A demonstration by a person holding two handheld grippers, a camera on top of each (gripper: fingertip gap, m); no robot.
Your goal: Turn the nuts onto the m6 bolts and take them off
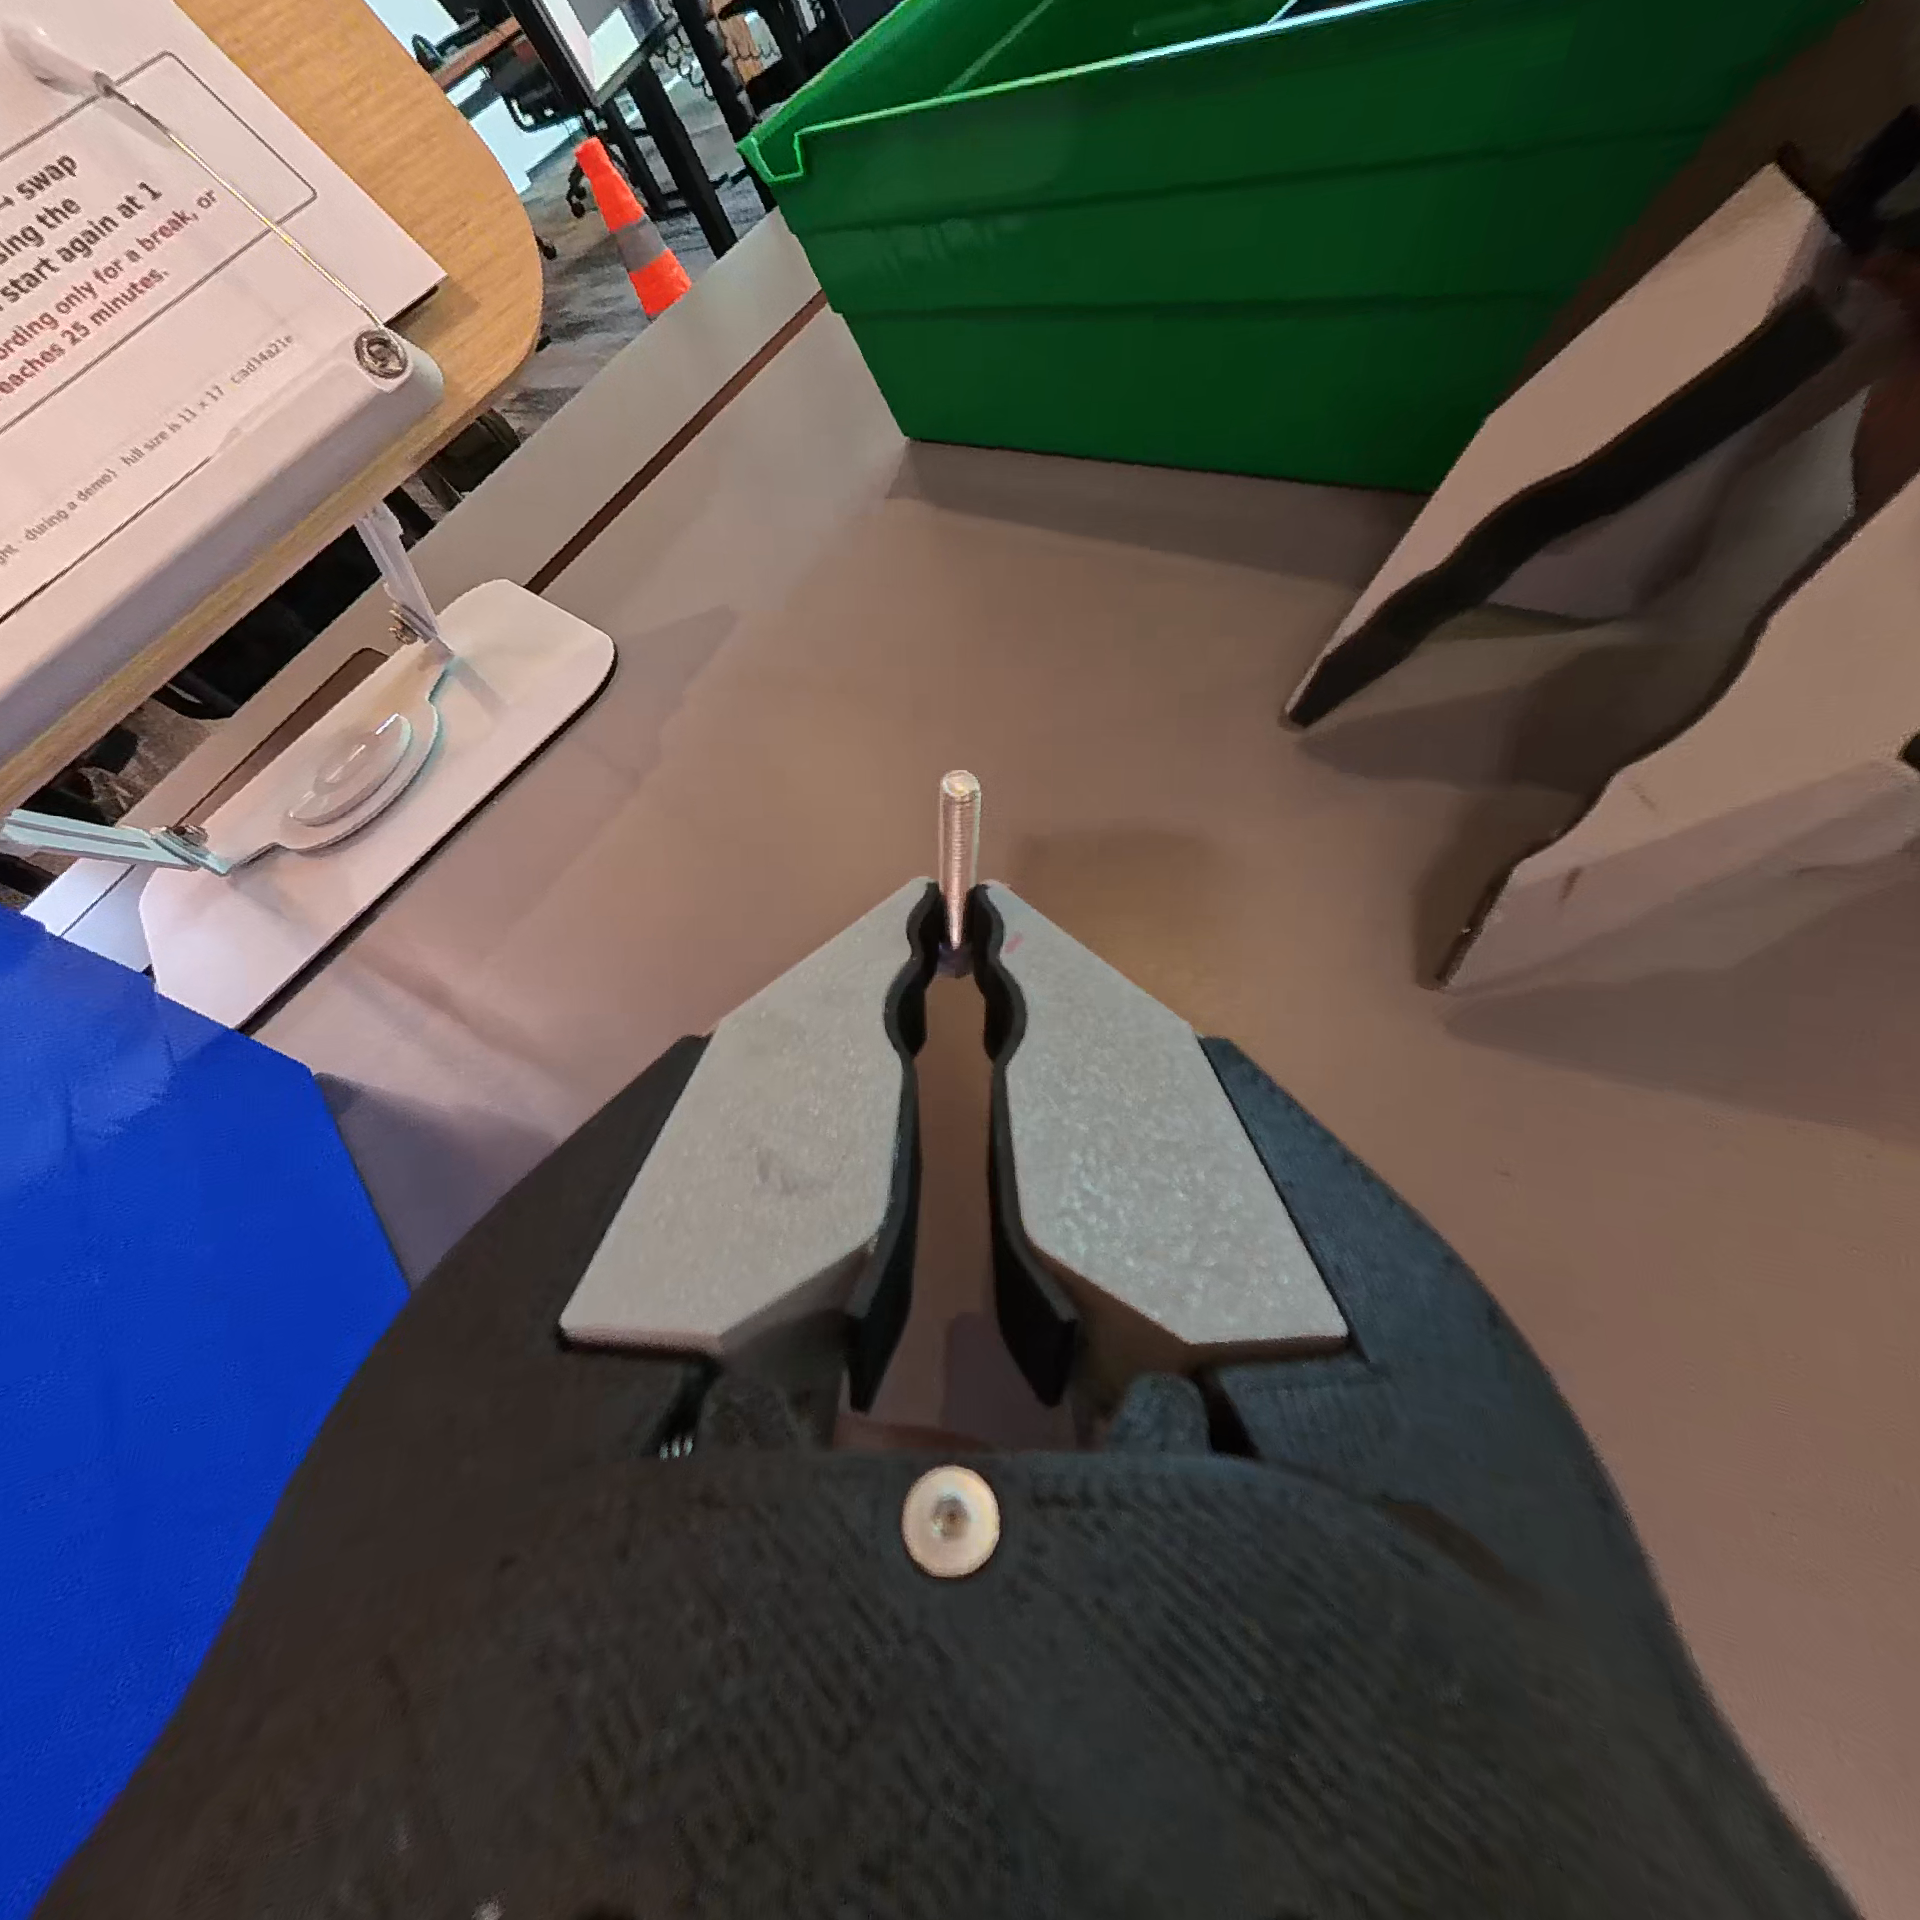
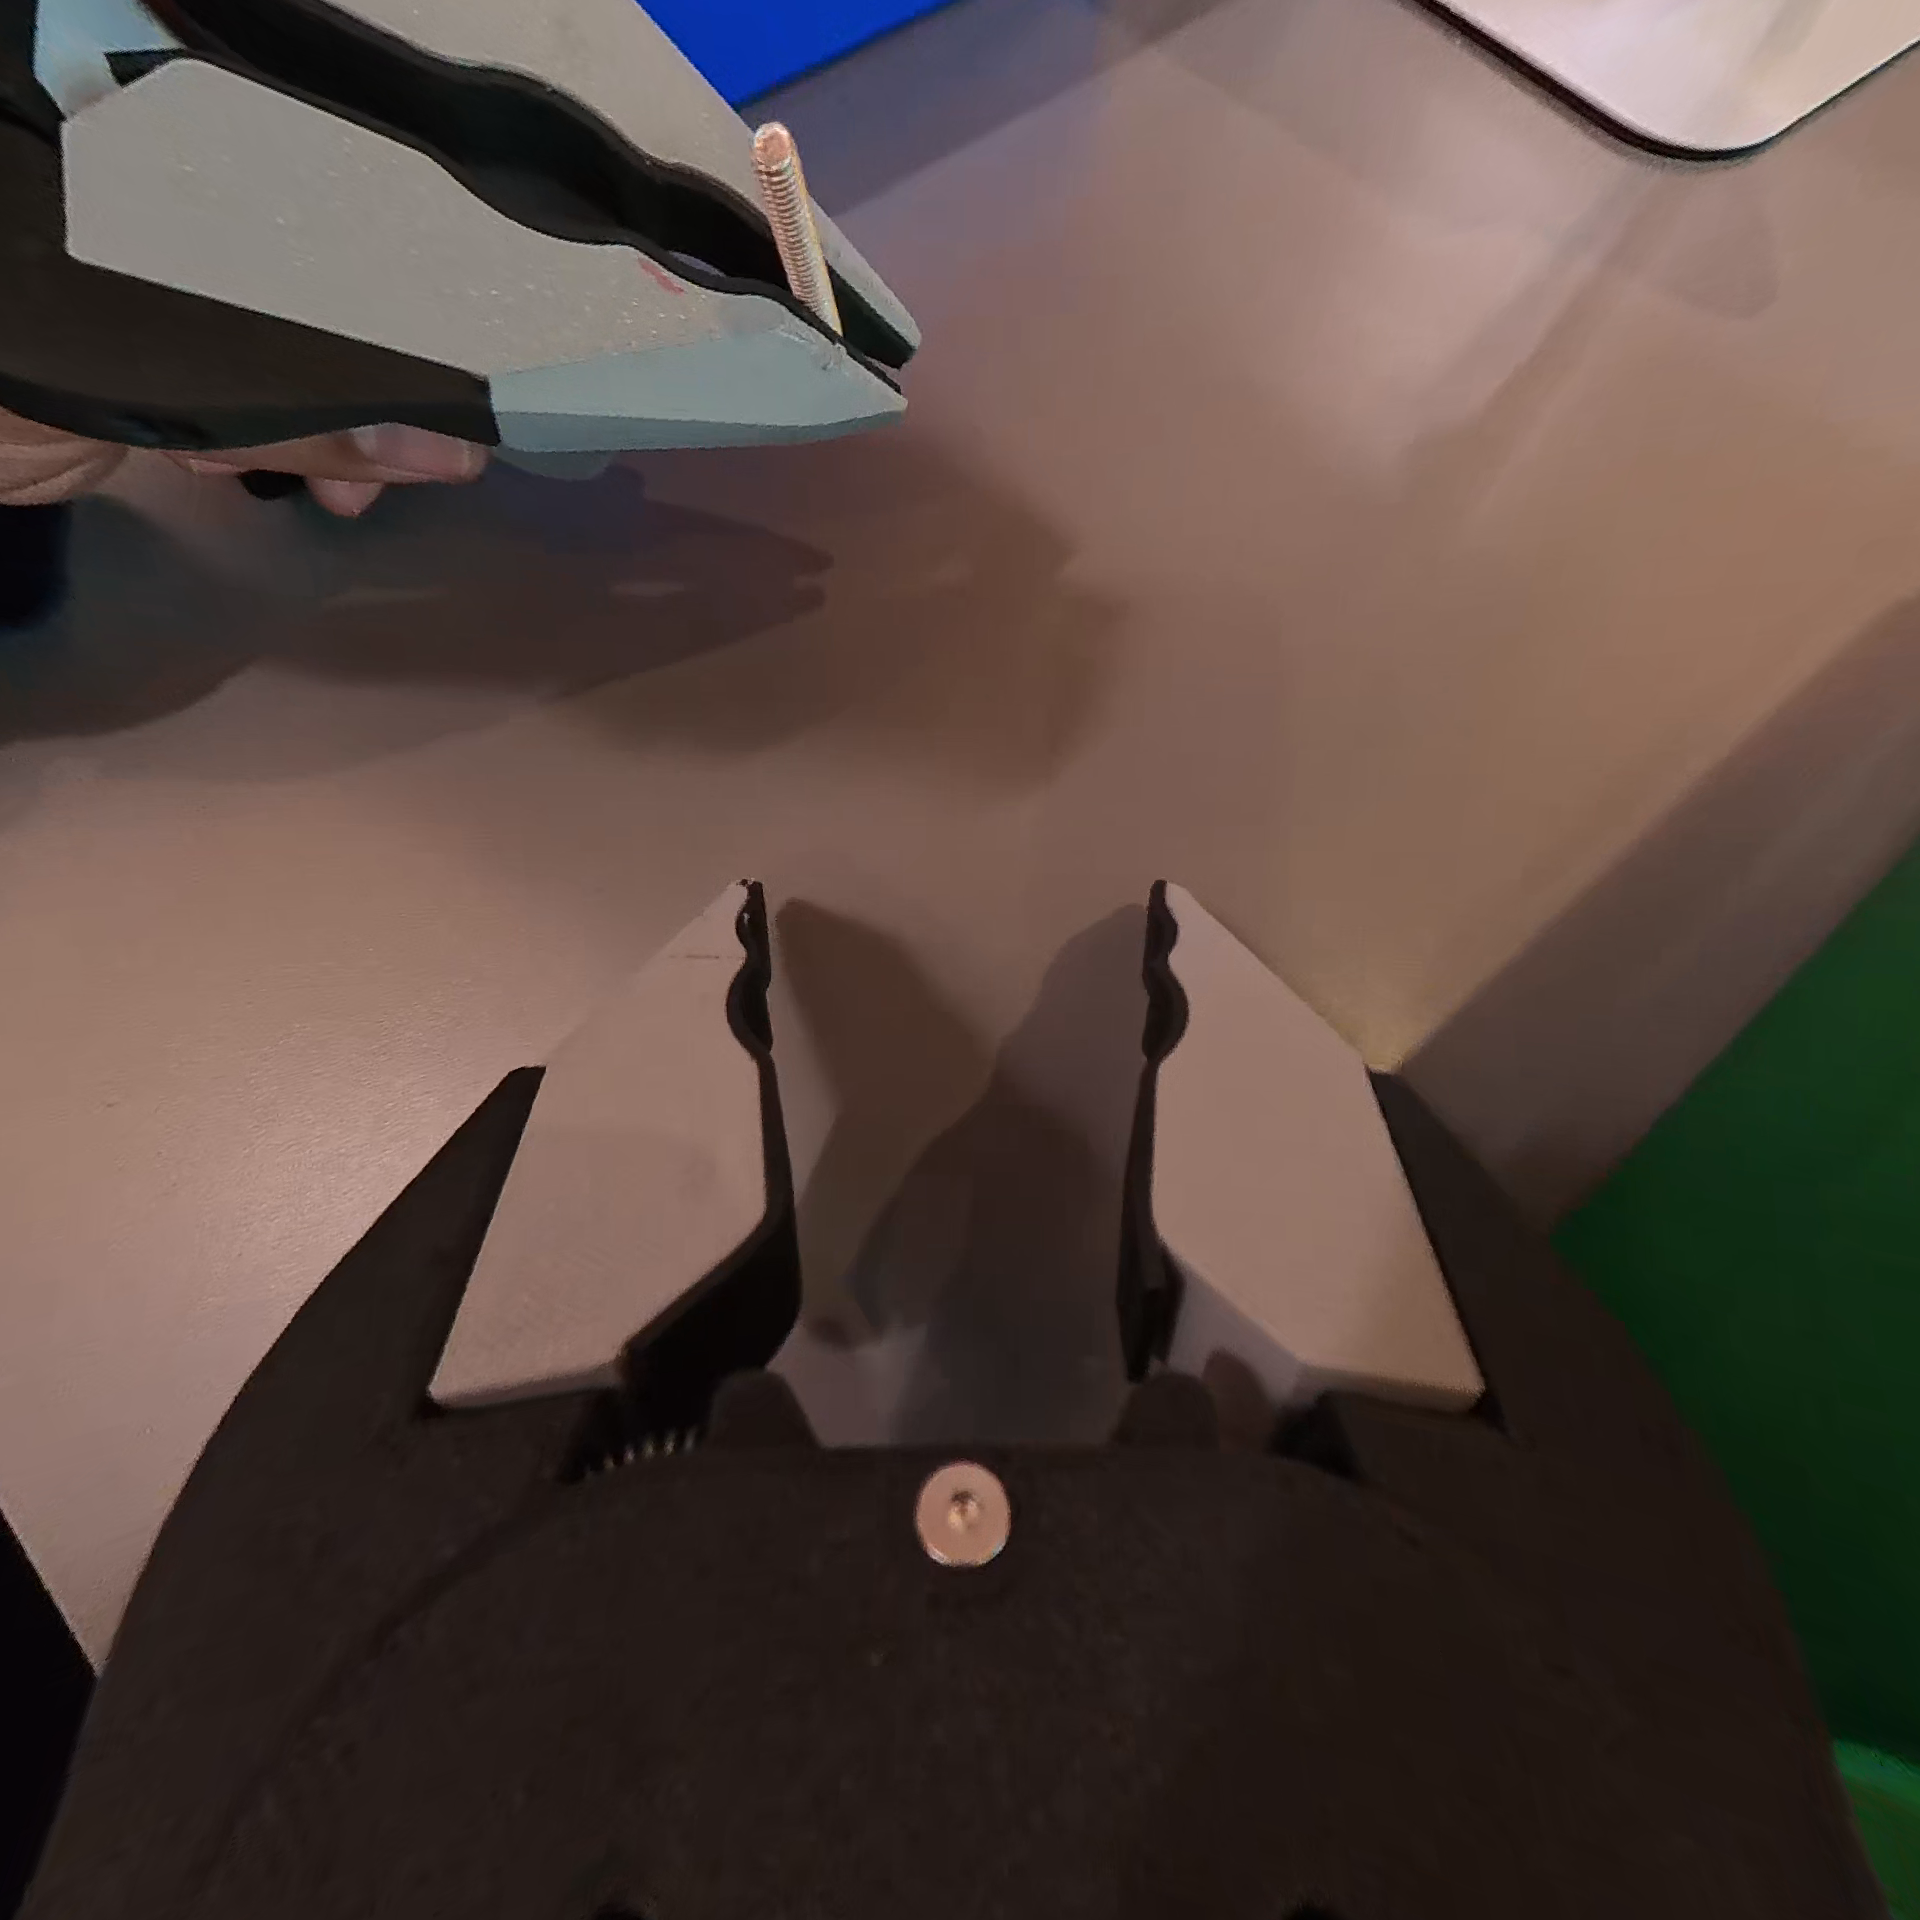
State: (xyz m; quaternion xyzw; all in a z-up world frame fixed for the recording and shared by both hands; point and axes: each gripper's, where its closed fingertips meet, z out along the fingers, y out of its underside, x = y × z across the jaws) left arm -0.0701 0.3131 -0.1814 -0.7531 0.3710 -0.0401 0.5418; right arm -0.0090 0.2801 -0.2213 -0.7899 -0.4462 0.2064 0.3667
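Note:
My left gripper (image 1: 958, 894) is shut on a silver threaded bolt (image 1: 958, 836), which stands upright with its threaded end pointing up above the fingertips. No nut shows on the bolt's visible thread. The same gripper (image 2: 868, 343) and bolt (image 2: 792, 223) show at the upper left of the right wrist view, held above the table. My right gripper (image 2: 956, 904) is open and empty, its fingers wide apart over the bare table. It also shows at the right of the left wrist view (image 1: 1371, 831), open. No loose nut is in view.
A green bin (image 1: 1195, 260) stands at the back of the grey table (image 1: 1039, 644), and shows at the right of the right wrist view (image 2: 1766, 1247). A white stand with a printed sheet (image 1: 343, 727) is at the left. A blue bin (image 1: 156, 1351) is at the near left. A hand (image 2: 343, 468) holds the left gripper.

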